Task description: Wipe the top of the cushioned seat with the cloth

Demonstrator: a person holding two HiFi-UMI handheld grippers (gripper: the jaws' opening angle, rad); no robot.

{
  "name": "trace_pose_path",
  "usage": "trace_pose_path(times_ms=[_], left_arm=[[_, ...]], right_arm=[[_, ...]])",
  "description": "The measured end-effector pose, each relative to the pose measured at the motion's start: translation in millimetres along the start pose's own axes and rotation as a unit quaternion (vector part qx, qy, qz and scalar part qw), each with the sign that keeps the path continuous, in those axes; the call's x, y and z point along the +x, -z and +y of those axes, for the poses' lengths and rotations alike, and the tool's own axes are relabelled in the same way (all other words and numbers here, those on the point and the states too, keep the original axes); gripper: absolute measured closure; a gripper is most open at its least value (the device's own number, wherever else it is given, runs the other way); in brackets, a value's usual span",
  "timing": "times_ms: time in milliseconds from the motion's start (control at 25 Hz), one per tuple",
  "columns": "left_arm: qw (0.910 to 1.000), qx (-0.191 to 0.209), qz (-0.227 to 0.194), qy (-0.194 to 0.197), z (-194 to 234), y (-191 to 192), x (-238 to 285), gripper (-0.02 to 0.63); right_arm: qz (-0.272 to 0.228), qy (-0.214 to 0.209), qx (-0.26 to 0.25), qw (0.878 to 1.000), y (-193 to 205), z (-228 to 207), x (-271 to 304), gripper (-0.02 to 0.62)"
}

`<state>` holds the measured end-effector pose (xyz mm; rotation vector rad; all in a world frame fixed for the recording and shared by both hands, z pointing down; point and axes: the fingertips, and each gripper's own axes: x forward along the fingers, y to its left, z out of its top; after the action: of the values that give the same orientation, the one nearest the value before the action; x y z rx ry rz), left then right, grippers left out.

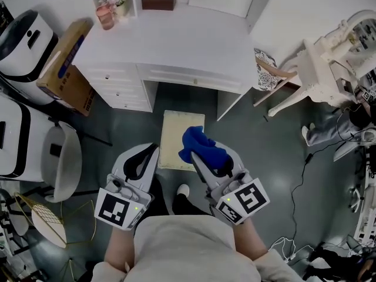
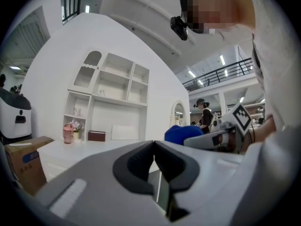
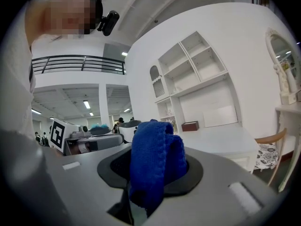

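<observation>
White desk (image 1: 176,40) fills the upper middle of the head view, and just below it sits the cream cushioned seat (image 1: 170,128). Left gripper (image 1: 154,150) is at lower centre-left, jaws pressed together, nothing in them. Right gripper (image 1: 197,154) beside it, clamped on the blue cloth (image 1: 205,145), which overlaps the seat's right edge.

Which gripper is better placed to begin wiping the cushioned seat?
Right. The right gripper is shut on the blue cloth, which overlaps the cushioned seat in the head view; the left gripper is shut and empty.
</observation>
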<state>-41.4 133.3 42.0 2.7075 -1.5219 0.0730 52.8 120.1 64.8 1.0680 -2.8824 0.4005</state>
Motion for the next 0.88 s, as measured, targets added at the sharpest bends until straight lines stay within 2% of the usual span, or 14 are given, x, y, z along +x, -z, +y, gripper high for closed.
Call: trace_pose_path(times_ms=[400,880], left_arm=[[0.9987,0.004,0.001,0.052,47,-2,27,0.606],[0.9930,-0.001,0.012,0.118,109,3,54,0.606]], right_arm=[[-0.006,0.050,0.010,0.999,-9,-9,45,0.449],[-0.011,0.118,0.028,0.993,-14,-16,105,0.448]])
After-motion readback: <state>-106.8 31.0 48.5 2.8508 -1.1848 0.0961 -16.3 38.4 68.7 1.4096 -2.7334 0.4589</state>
